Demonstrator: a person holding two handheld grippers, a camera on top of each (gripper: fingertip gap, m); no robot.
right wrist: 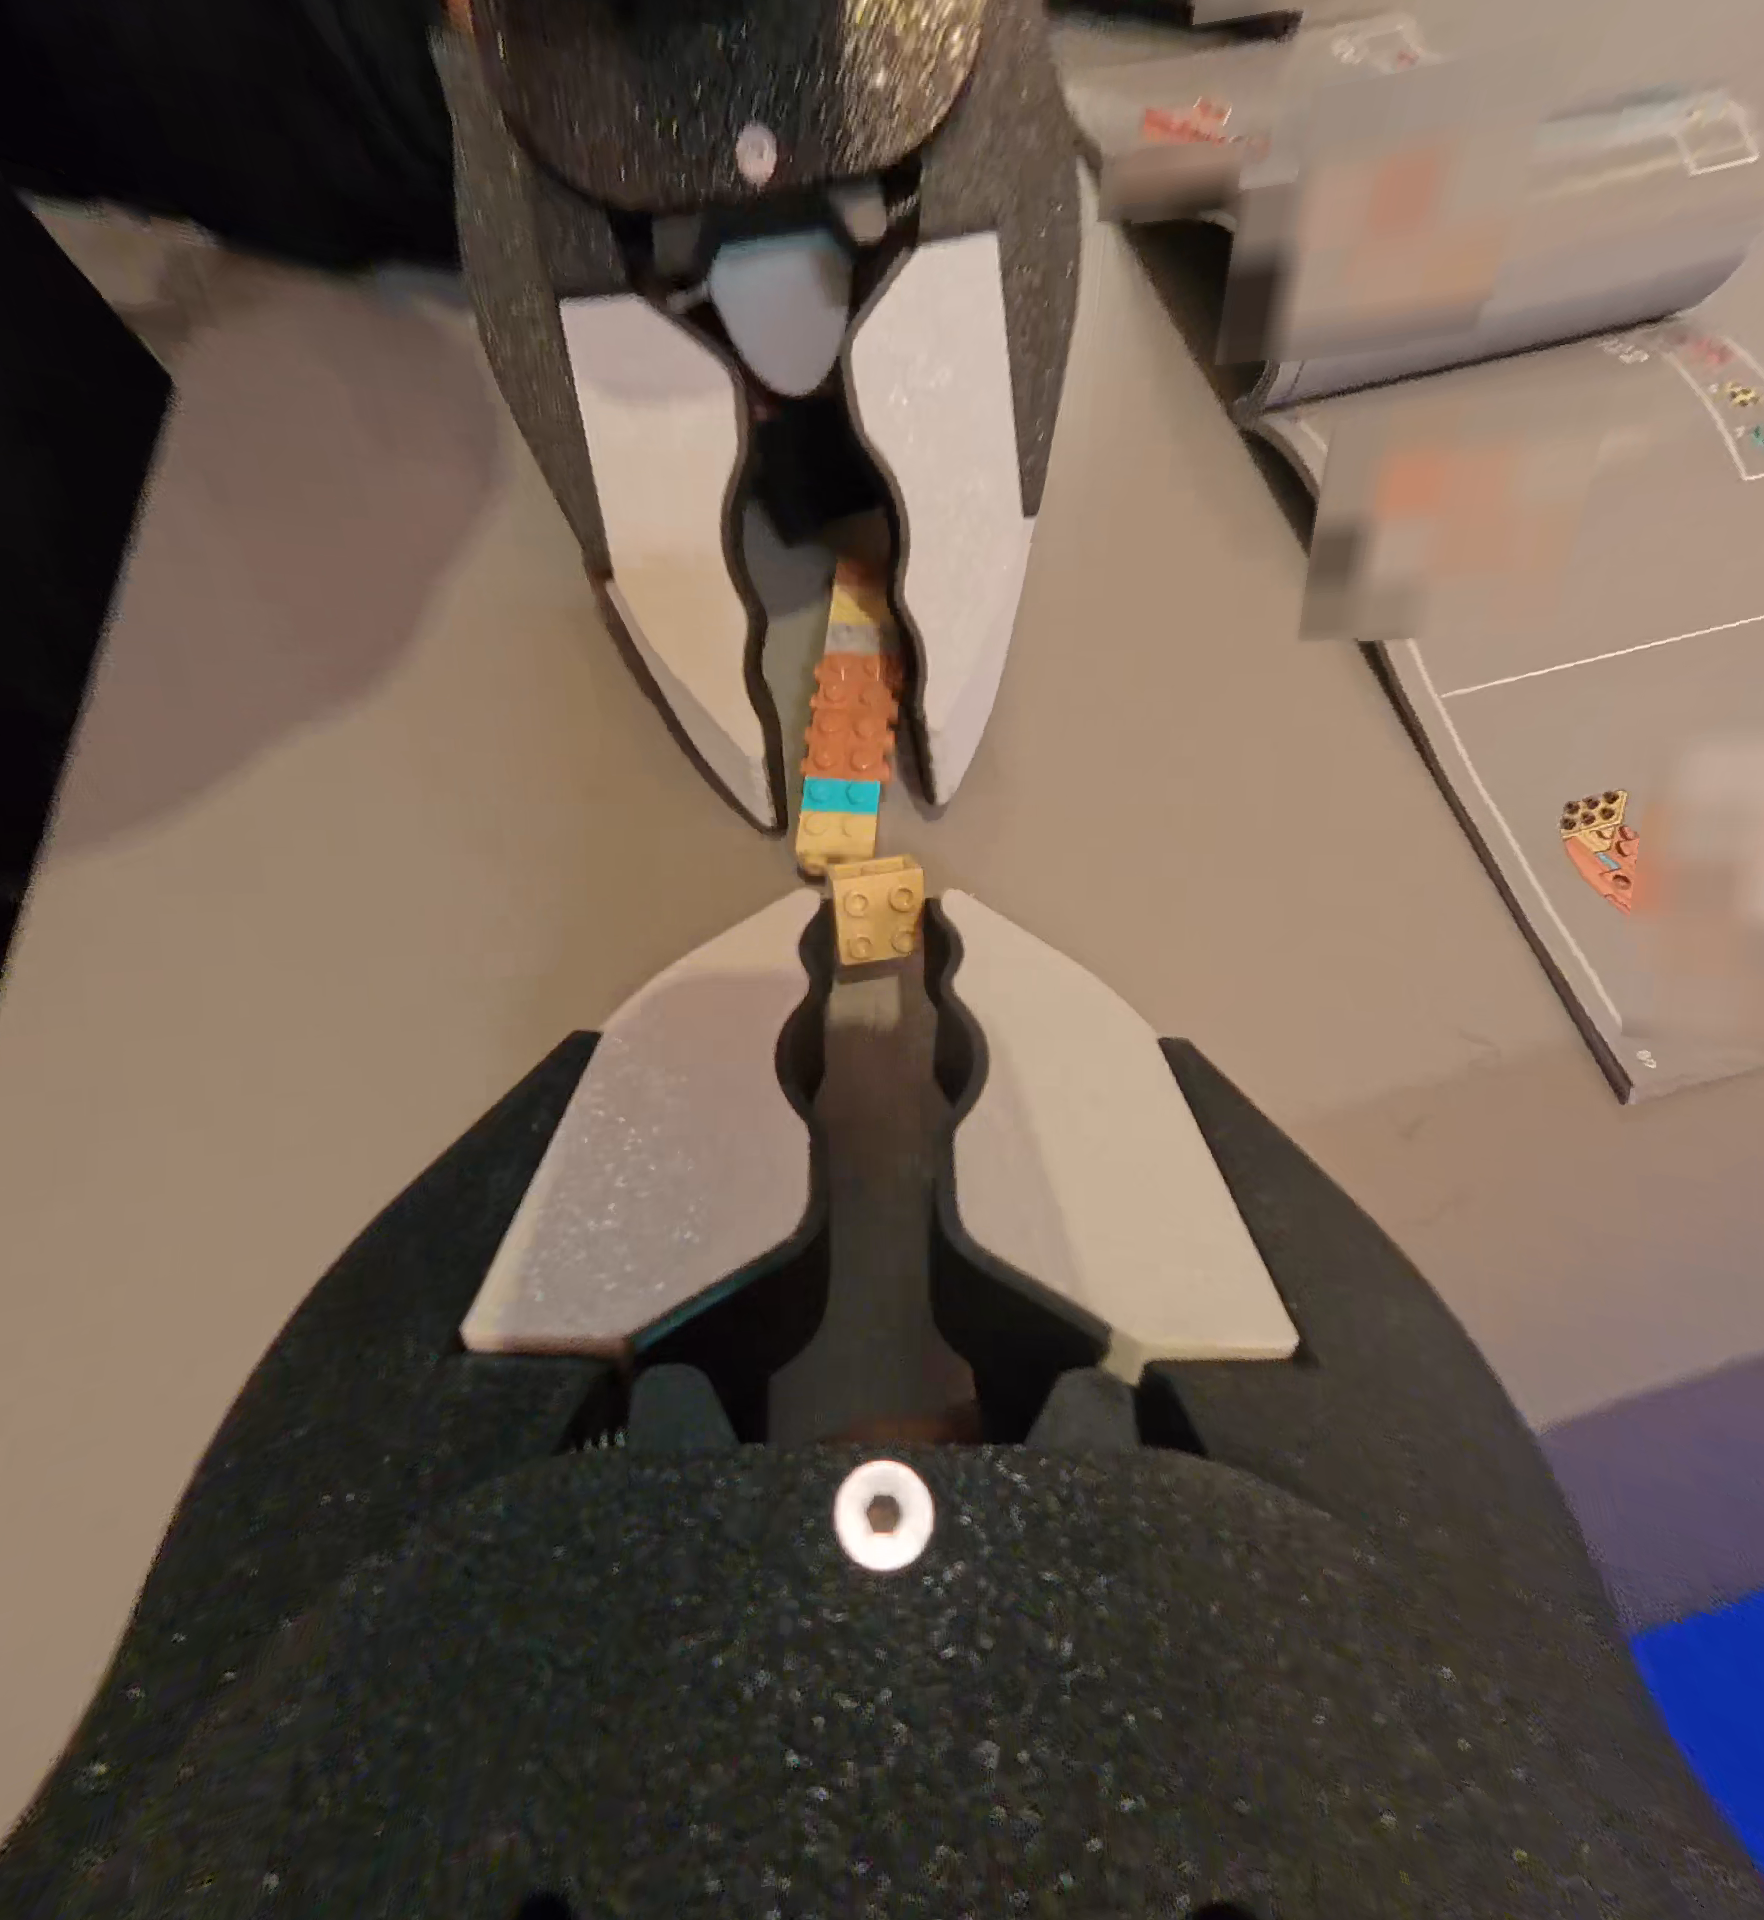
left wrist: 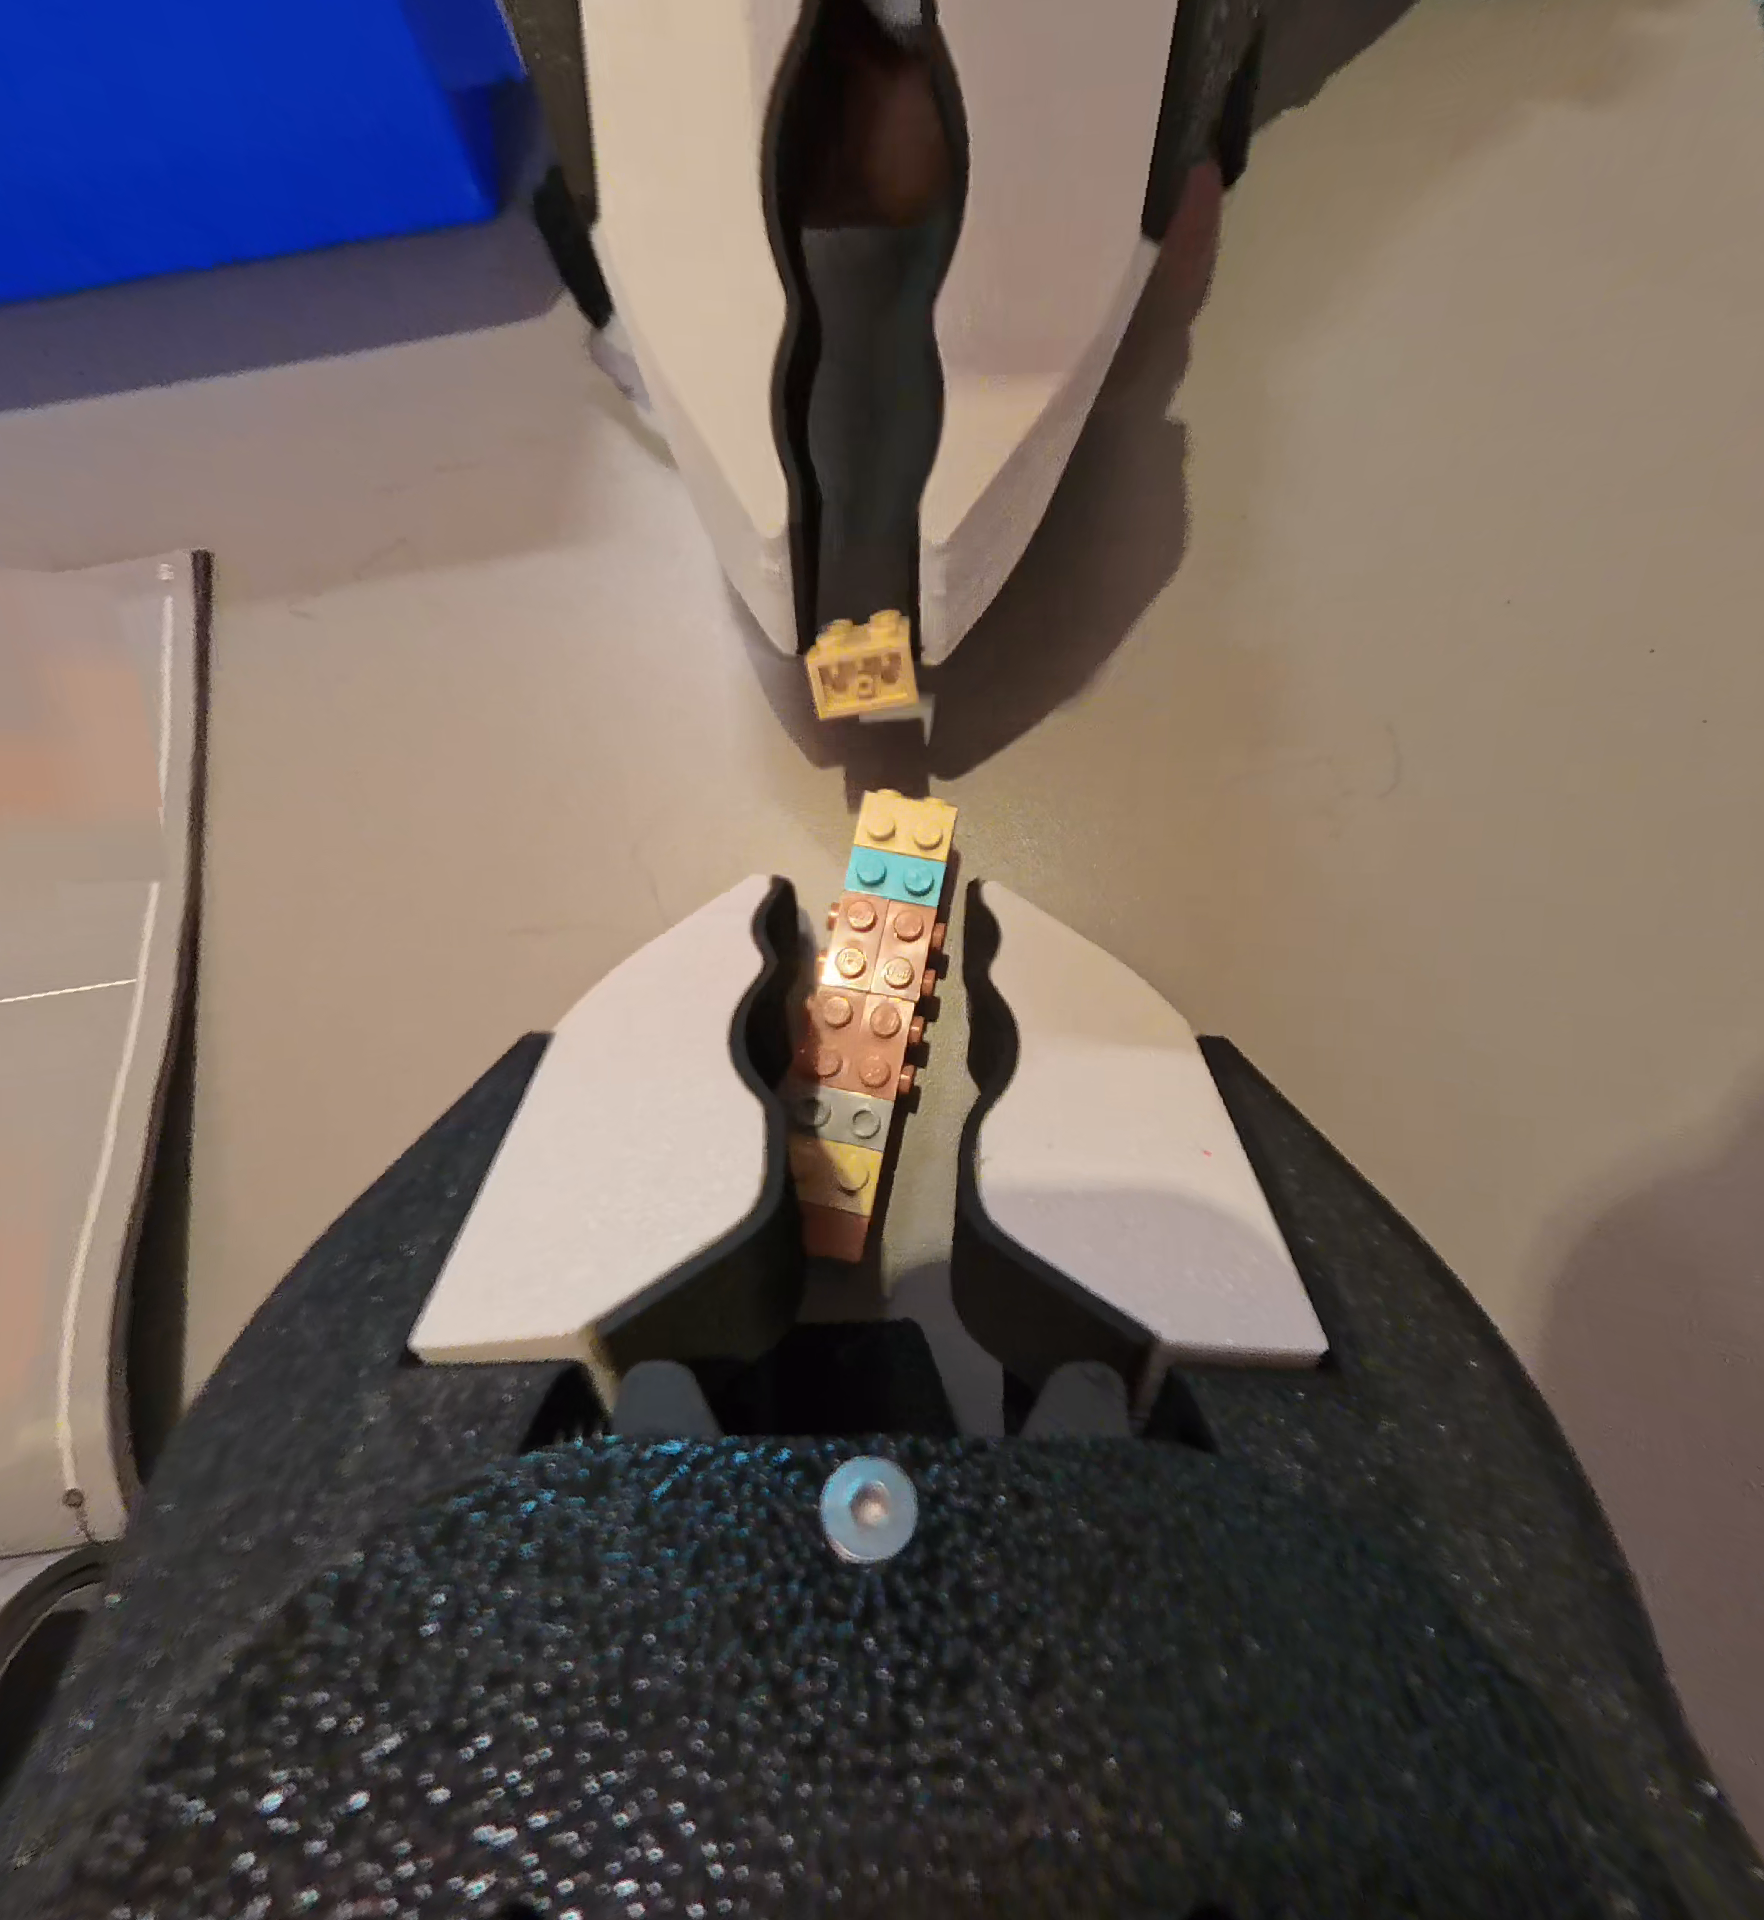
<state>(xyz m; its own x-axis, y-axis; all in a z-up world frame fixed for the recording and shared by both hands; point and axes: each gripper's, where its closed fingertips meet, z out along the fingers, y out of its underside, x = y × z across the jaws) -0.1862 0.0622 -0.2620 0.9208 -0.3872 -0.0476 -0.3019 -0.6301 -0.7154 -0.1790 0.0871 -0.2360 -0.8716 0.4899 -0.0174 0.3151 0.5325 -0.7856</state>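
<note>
Two grippers facing each other over a beige counter (left wrist: 1377, 727). The left gripper (left wrist: 873, 904) is spread around a long brick strip (left wrist: 883, 997) – tan, teal, a run of reddish-brown, grey and tan studded pieces stuck end to end. There's daylight on both sides between pads and strip, so it's just lying there on the counter between the fingers, not pinched. Its far tan end pokes out toward 12 o'clock in the left wrist view.

The right gripper (right wrist: 880, 914) is pinching a small tan brick (right wrist: 878, 920) at its very fingertips, studs up toward its camera. That brick hangs just beyond the strip's tan end – close, whether touching I can't tell.

Handling-wise, my guess: hard plastic, super light, stiff, but smooth enough to slip or twist in a tip-only pinch. The strip is a chain of clicked pieces, so it'd probably snap apart if bent or squeezed near one end; I'd take hold across the brown middle section, on the long flat sides.

Hard to see: the strip's near end disappears into shadow deep between the left fingers, and its underside is hidden. At 9 o'clock in the left view there's a blue bin (left wrist: 182, 135) cut off by the frame, and an open booklet (right wrist: 1636, 831) at 3 o'clock in the right view is partly blurred.
</note>
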